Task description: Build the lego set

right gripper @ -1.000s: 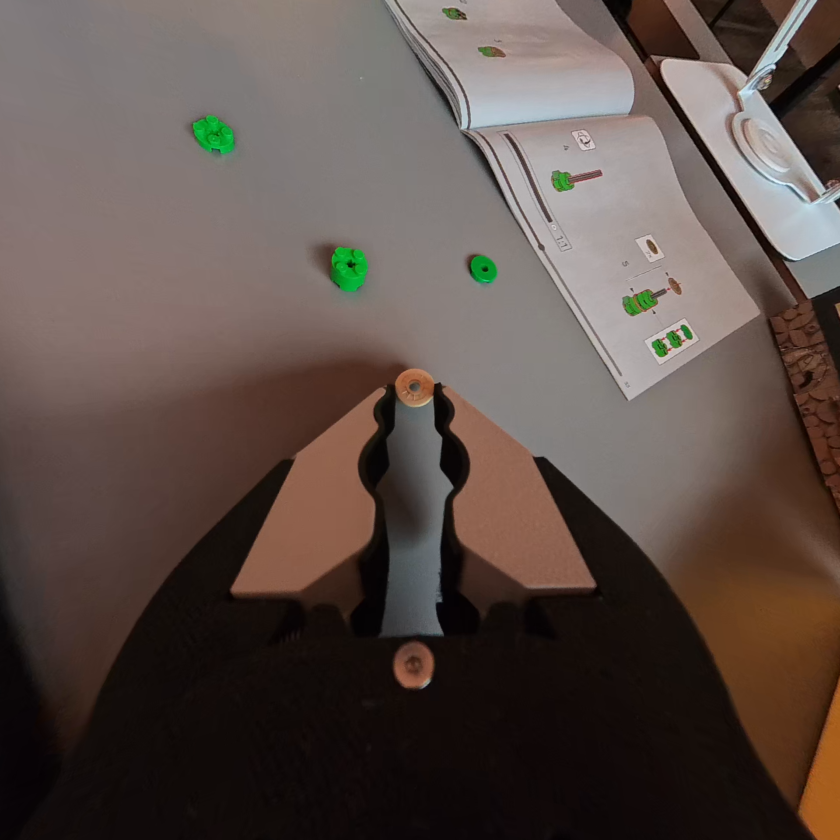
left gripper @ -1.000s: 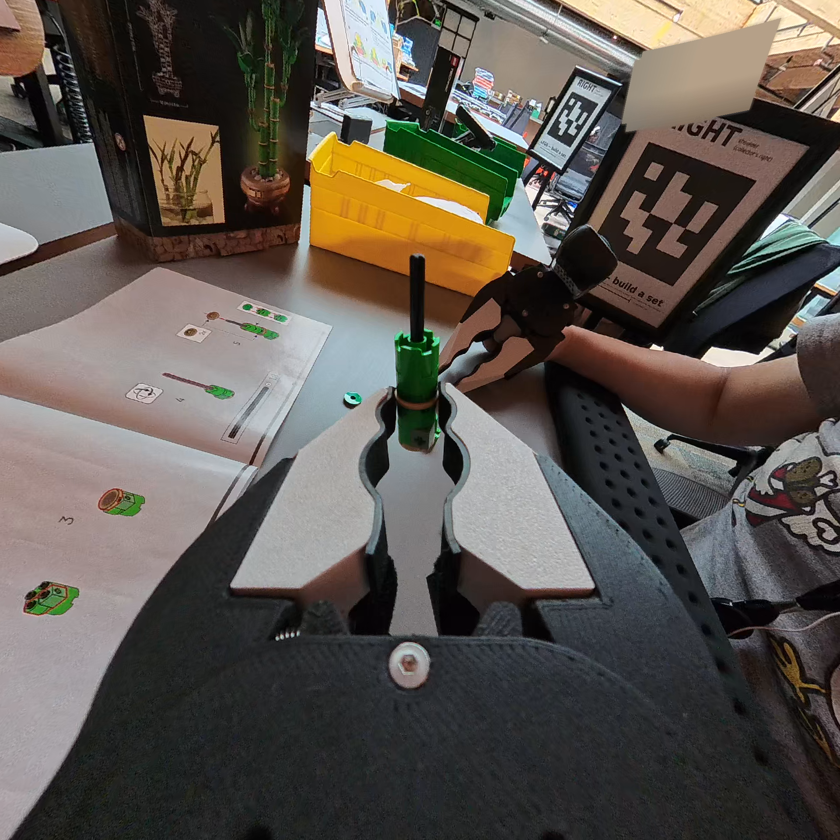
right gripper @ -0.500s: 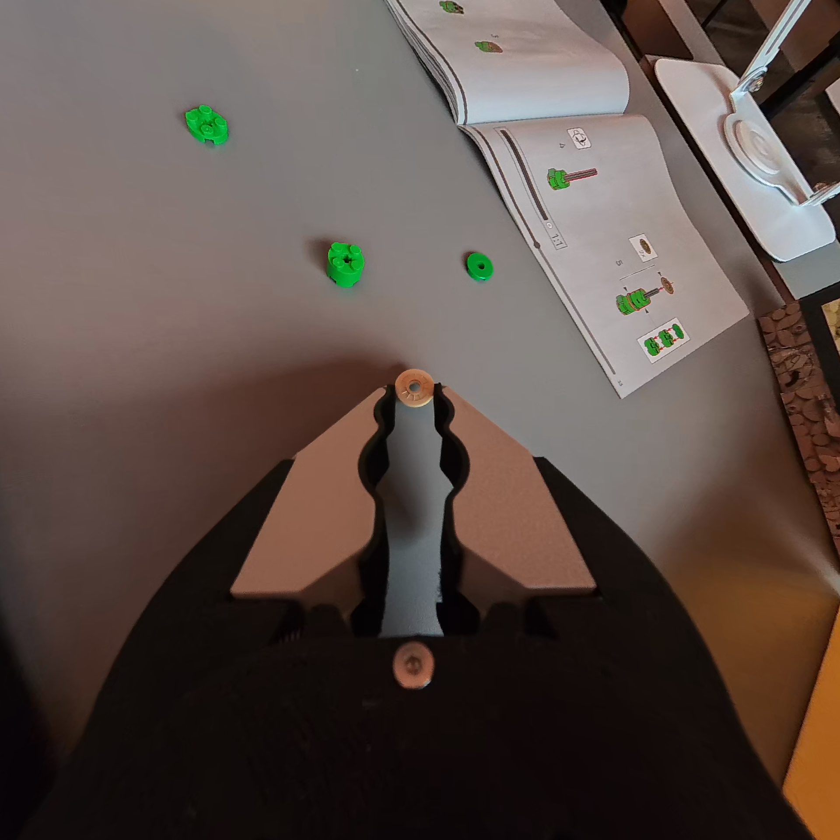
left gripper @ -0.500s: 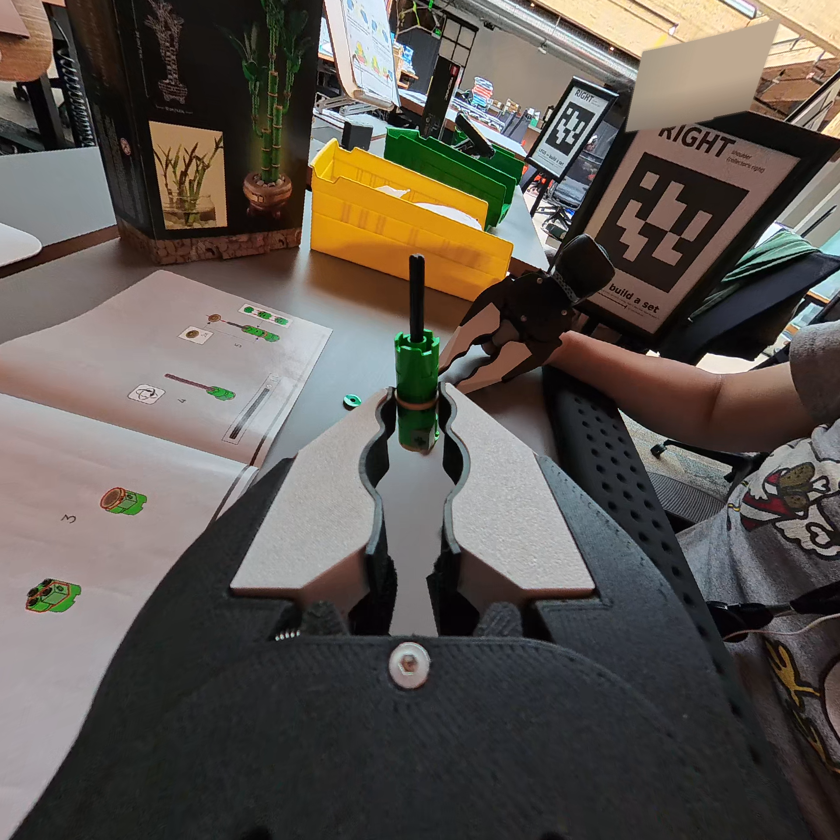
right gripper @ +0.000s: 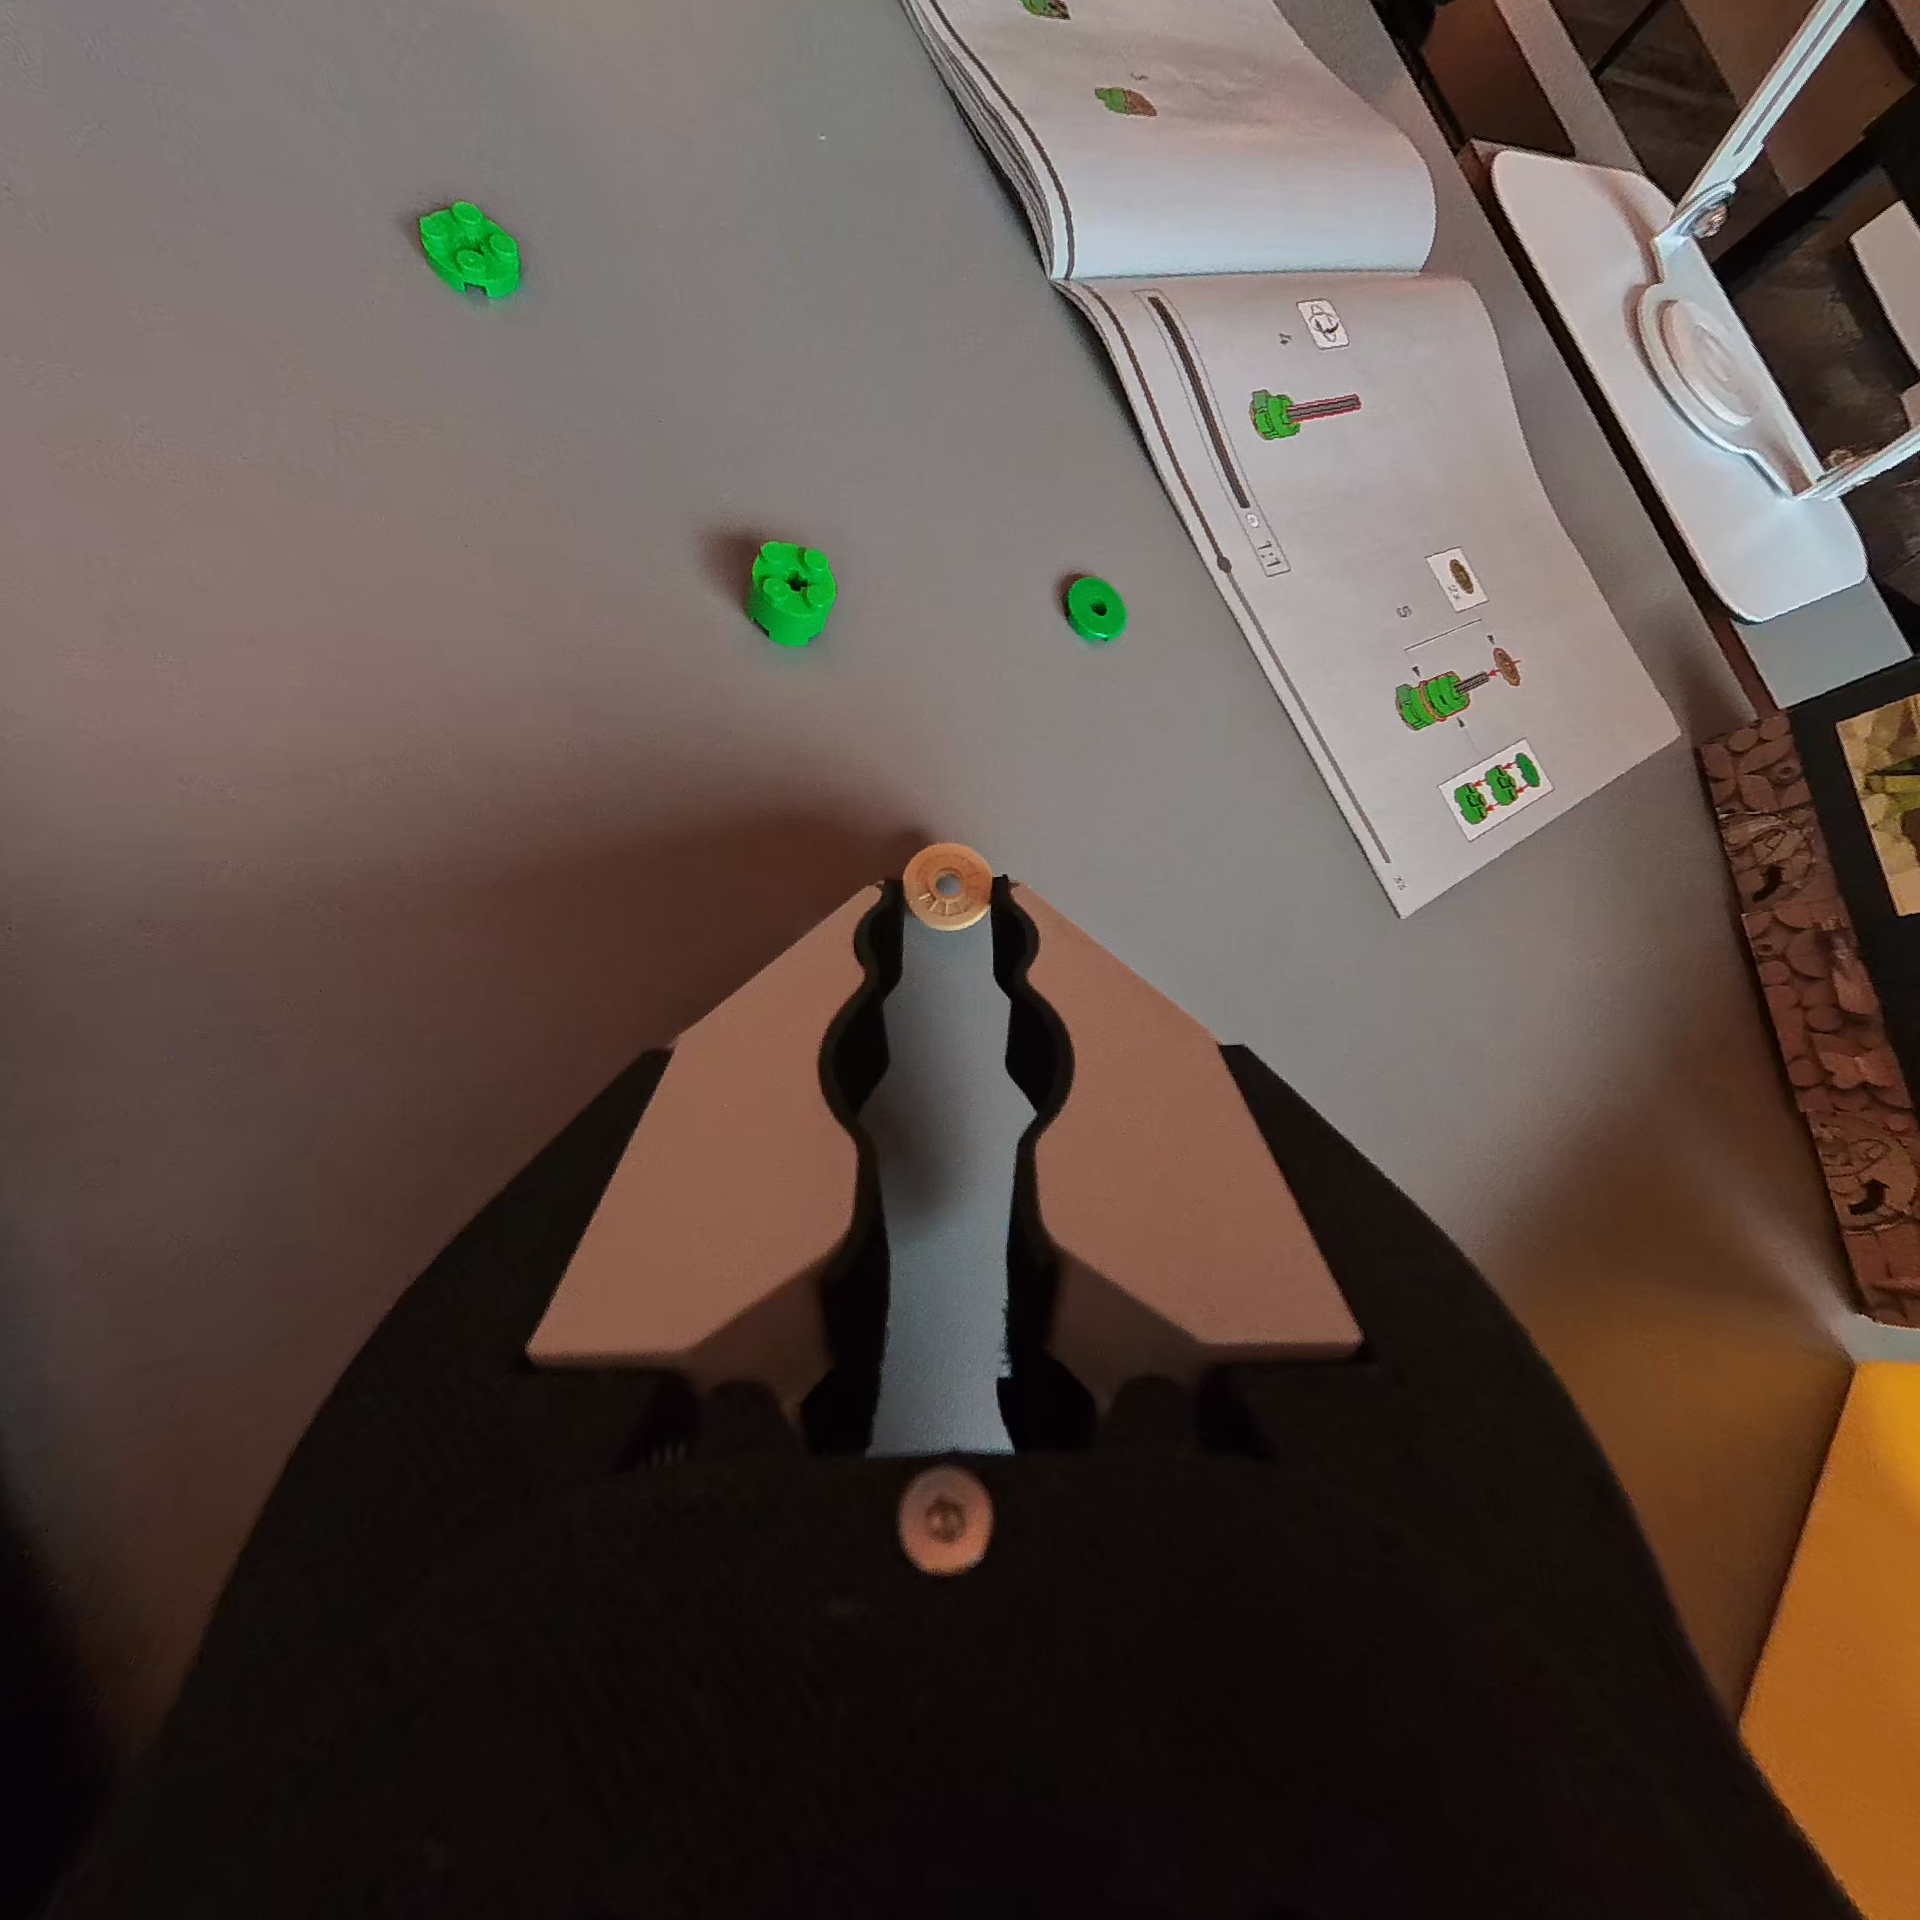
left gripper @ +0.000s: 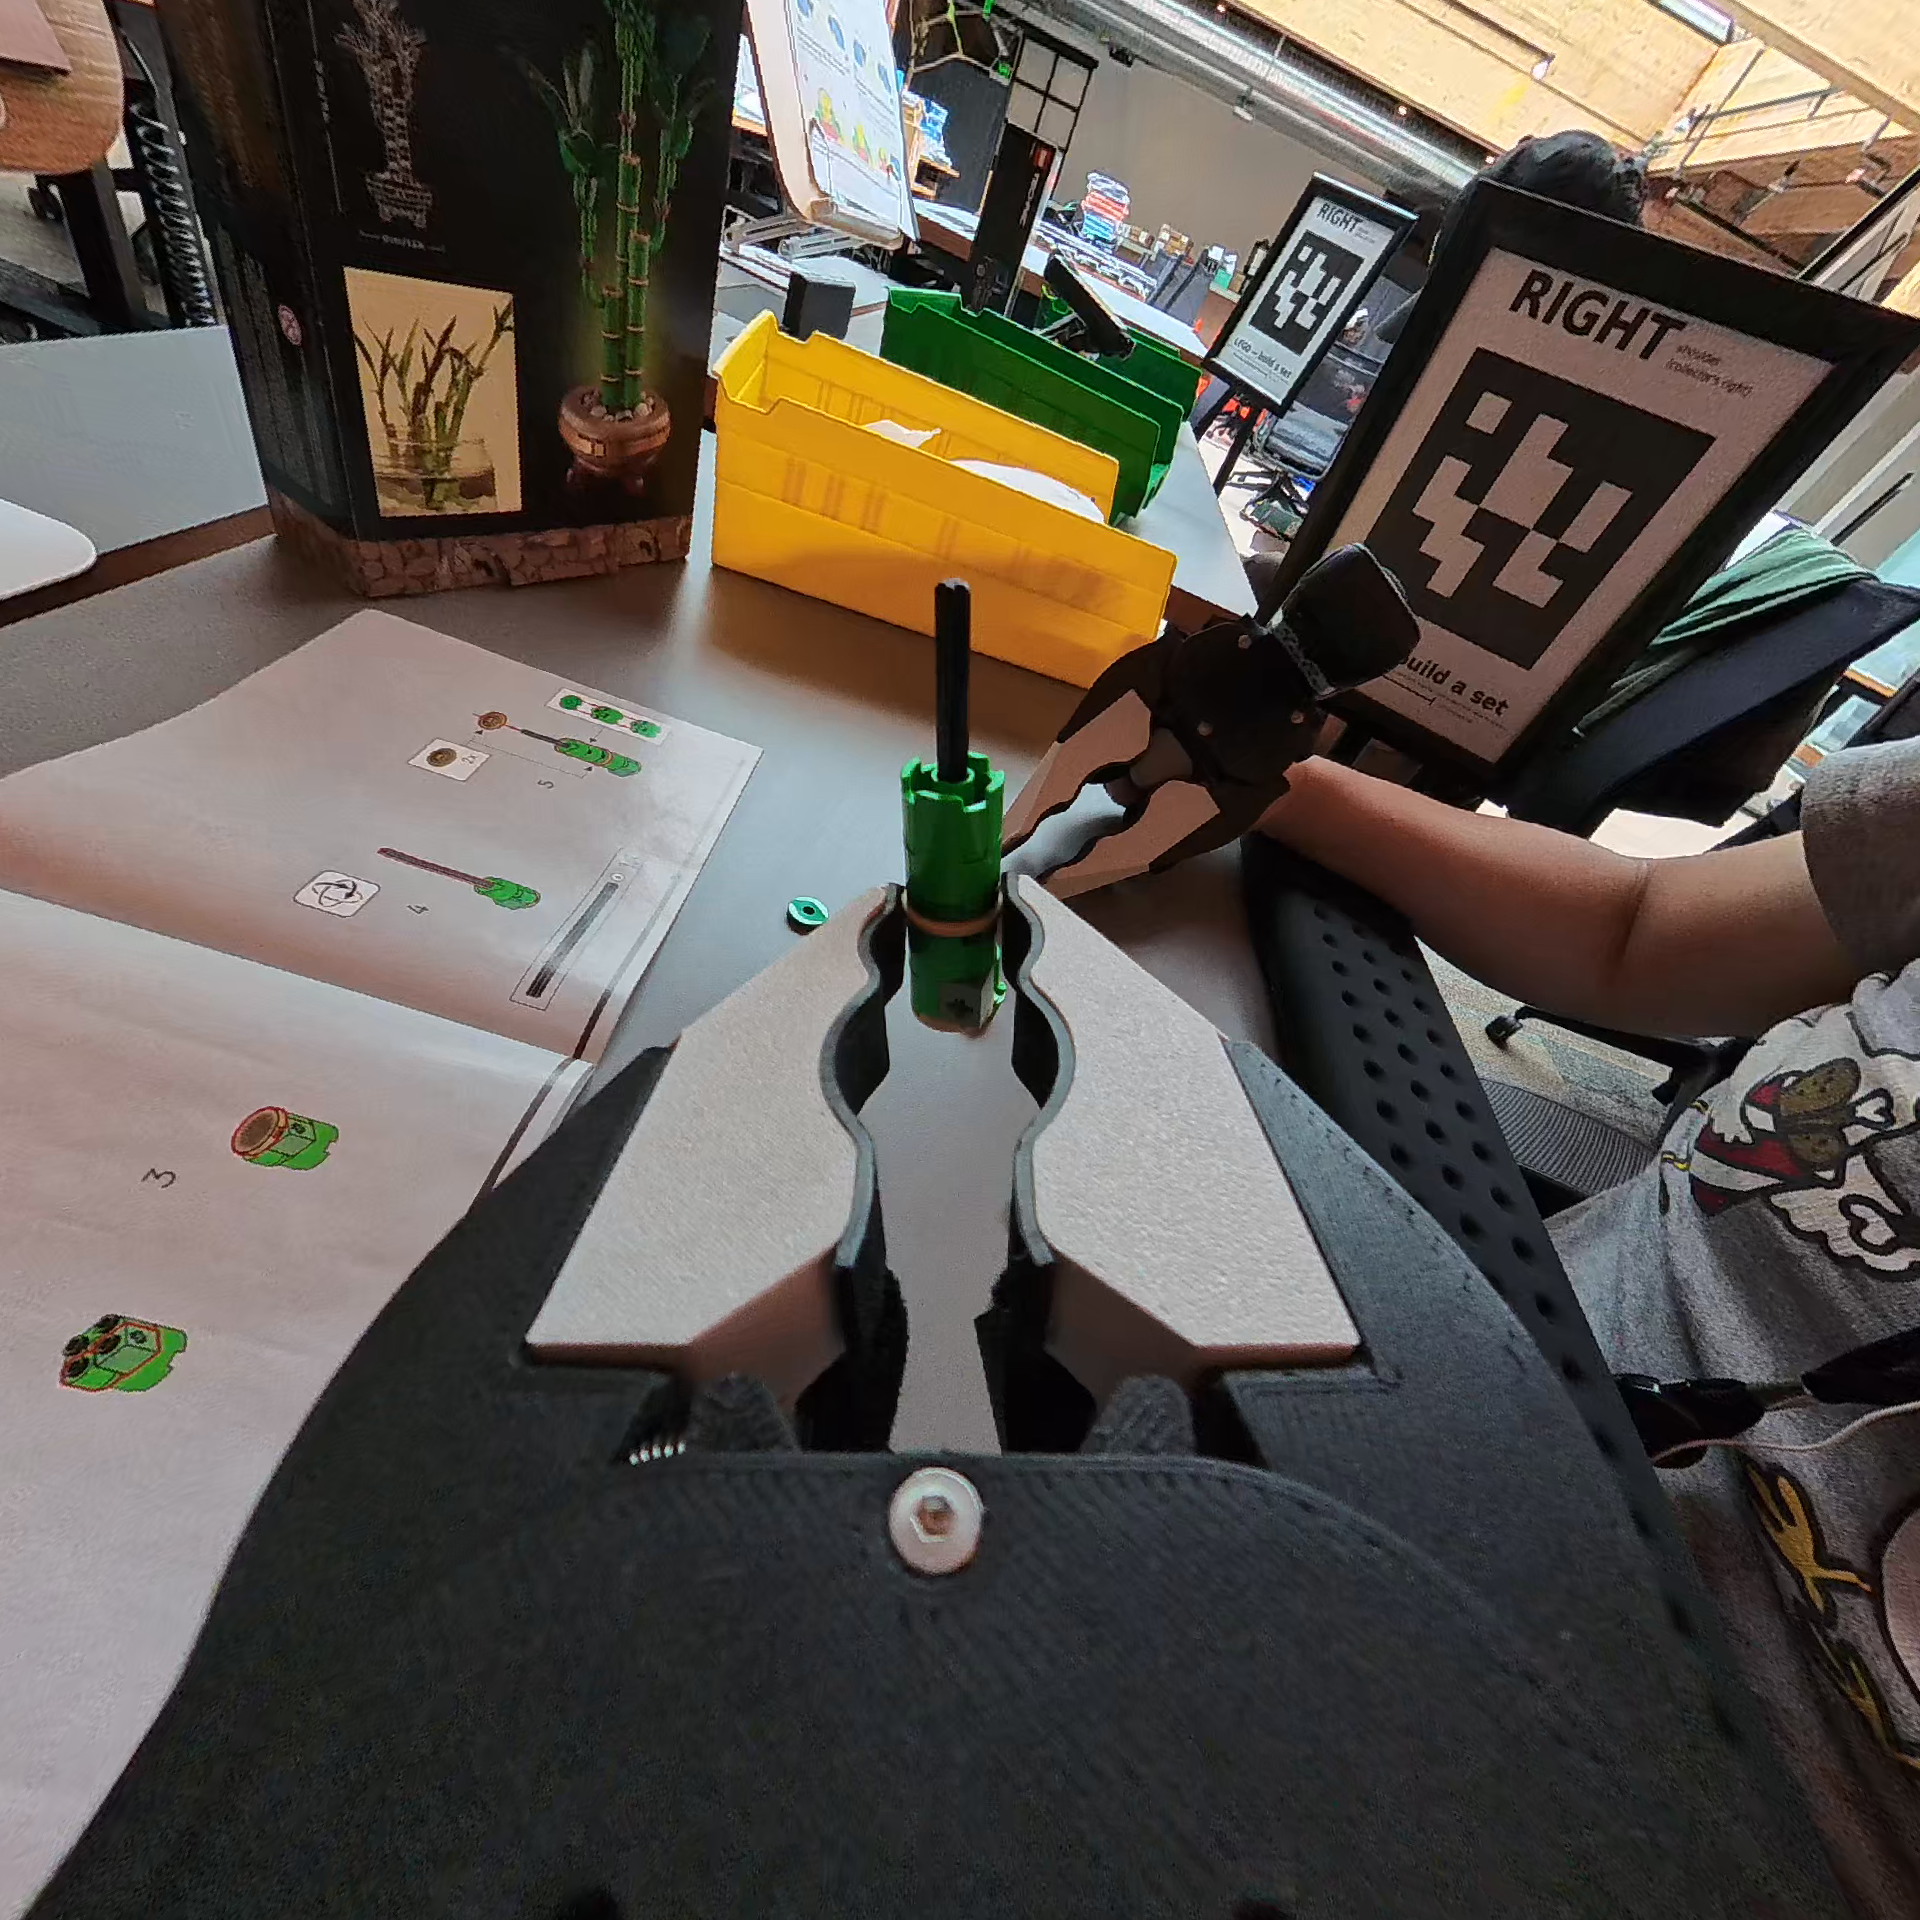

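Note:
My left gripper (left gripper: pixel 951 914) is shut on a green round-brick stack (left gripper: pixel 951 862) with a tan ring, held upright; a black axle (left gripper: pixel 951 675) sticks up out of it. My right gripper (right gripper: pixel 945 894) is shut on a small tan round plate (right gripper: pixel 945 896) held at its fingertips, above the grey table. It also shows in the left wrist view (left gripper: pixel 1049 847), just right of the stack. On the table lie a green round brick (right gripper: pixel 792 592), a flat green round plate (right gripper: pixel 470 249) and a small green ring (right gripper: pixel 1094 607), which also shows in the left wrist view (left gripper: pixel 806 911).
The open instruction booklet (left gripper: pixel 343 831) lies to the left, also in the right wrist view (right gripper: pixel 1351 468). The set's box (left gripper: pixel 468 281), a yellow bin (left gripper: pixel 914 520) and a green bin (left gripper: pixel 1029 374) stand at the back. A framed marker sign (left gripper: pixel 1538 499) stands right. A white lamp base (right gripper: pixel 1683 395) sits beyond the booklet. The grippers' ends are close to 20 centimeters from one another. Left tips and right tips are each some 40 centimeters from the white lamp base (right gripper: pixel 1683 395).
The right gripper, still holding the tan plate, has lifted and drifted a little over the table; the loose green pieces shift slightly in its view. The left gripper holds the stack steady.

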{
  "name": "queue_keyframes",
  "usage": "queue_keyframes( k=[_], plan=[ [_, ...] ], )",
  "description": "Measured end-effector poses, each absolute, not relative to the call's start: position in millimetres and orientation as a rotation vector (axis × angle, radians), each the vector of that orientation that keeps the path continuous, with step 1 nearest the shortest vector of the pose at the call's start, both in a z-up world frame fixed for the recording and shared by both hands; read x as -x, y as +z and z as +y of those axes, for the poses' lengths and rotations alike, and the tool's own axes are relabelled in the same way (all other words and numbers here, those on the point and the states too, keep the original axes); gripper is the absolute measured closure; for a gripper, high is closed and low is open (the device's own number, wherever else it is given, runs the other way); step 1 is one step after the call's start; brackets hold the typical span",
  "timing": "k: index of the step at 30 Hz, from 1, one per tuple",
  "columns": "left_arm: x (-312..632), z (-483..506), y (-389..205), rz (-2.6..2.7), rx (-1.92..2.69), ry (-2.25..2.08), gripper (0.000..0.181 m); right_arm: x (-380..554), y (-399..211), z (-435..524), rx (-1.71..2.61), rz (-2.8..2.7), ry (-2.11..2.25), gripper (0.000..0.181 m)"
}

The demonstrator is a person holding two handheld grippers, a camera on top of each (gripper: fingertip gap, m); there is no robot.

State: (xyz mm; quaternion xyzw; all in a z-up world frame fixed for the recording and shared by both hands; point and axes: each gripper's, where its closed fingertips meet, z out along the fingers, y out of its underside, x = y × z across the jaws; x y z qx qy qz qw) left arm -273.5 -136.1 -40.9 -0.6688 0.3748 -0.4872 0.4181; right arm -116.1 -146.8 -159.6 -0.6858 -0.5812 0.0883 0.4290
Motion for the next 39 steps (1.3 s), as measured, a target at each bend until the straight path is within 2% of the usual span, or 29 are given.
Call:
queue_keyframes(
  k=[39],
  plan=[
    [278,-149,-15,0.908,1.552,-1.419,0.166,117,-159,-147,1.692,-1.469,0.197,0.166]
  ],
)
